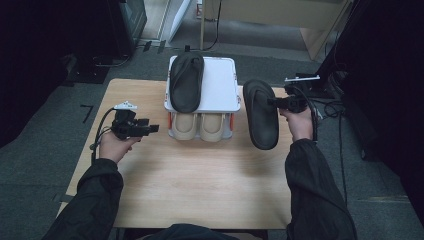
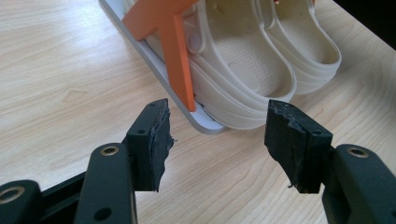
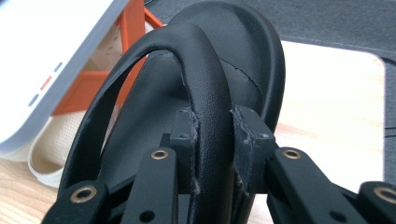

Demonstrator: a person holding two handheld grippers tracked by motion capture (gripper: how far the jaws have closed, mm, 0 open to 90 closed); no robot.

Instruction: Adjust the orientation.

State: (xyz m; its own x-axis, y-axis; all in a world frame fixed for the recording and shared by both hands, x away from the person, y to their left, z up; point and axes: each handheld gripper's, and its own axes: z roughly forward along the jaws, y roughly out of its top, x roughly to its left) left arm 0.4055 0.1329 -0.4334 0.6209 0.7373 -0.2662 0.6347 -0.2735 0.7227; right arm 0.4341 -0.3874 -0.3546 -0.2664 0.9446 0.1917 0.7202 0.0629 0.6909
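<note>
While the left gripper rests over the wooden table with jaws wide and nothing between them, a white 2-tier shoe rack stands mid-table, 1 black sandal on top and 2 cream clogs beneath. Right of it, the right gripper clamps a second black sandal's strap.
</note>
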